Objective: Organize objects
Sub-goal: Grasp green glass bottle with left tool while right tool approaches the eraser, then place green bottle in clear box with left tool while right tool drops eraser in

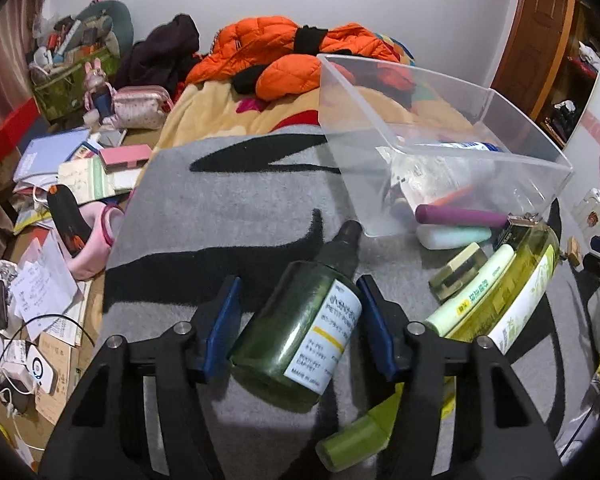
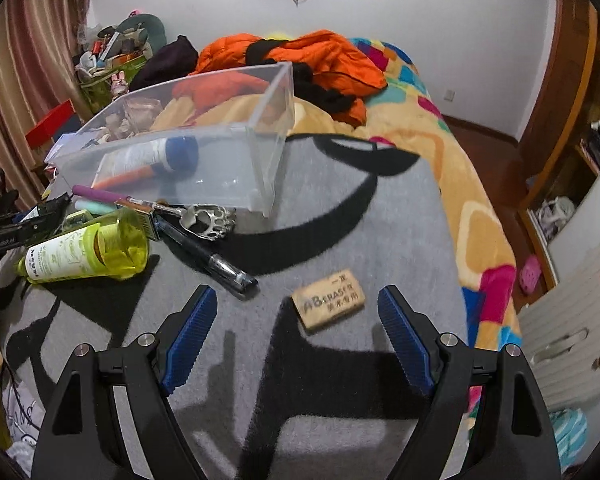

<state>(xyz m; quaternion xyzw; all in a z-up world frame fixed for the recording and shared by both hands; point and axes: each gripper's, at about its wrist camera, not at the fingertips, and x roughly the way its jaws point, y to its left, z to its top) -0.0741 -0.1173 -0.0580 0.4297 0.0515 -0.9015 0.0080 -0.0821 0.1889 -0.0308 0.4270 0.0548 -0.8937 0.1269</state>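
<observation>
Beside the clear bin [image 1: 440,136], many things are not yet put away; only a few are seen inside it; the dark green spray bottle [image 1: 300,332] is framed, not squeezed, by the wide-open left gripper [image 1: 296,316]; near the bin, the eraser [image 2: 329,303] is waited over by the wide-open, empty right gripper [image 2: 296,336].

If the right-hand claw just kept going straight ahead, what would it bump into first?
Probably the eraser: it lies on the grey blanket just ahead of the open right gripper, slightly right of centre. Depth is hard to judge; if the claw passes above it, the way beyond looks free up to the orange jacket.
</observation>
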